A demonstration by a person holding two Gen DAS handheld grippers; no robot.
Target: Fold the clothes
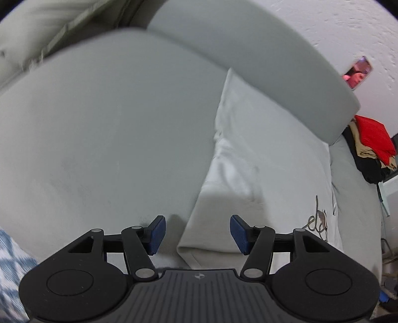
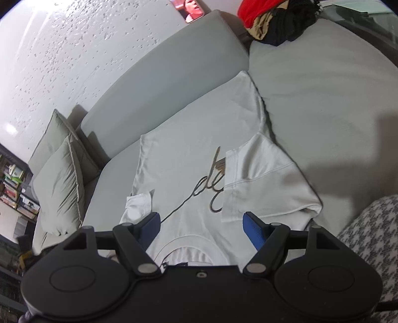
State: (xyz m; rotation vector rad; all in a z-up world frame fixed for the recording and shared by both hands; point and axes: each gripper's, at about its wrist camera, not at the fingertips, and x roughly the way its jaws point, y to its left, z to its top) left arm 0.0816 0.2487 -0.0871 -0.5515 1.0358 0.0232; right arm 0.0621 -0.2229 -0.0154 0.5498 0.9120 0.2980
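Here both pairs of fingers stand apart and hold nothing: the right gripper hangs over the collar end of the white T-shirt, its blue fingers straddling the neckline, and the left gripper hovers at the shirt's side edge with its blue fingers just clear of the cloth. The T-shirt lies face up on the grey sofa seat, print showing, one sleeve side already laid inward over the chest and the other sleeve only partly turned in, so it reads as part-folded. I judge that a good fold here asks each gripper to pinch one layer cleanly at shoulder and hem on the same side, lift low, and lay the edge parallel to the shirt's long axis, smoothing out the wrinkles. Counted: one T-shirt, two grippers, two cushions beyond the shirt's unfolded side, and one heap of red, black and tan clothes past its hem end.
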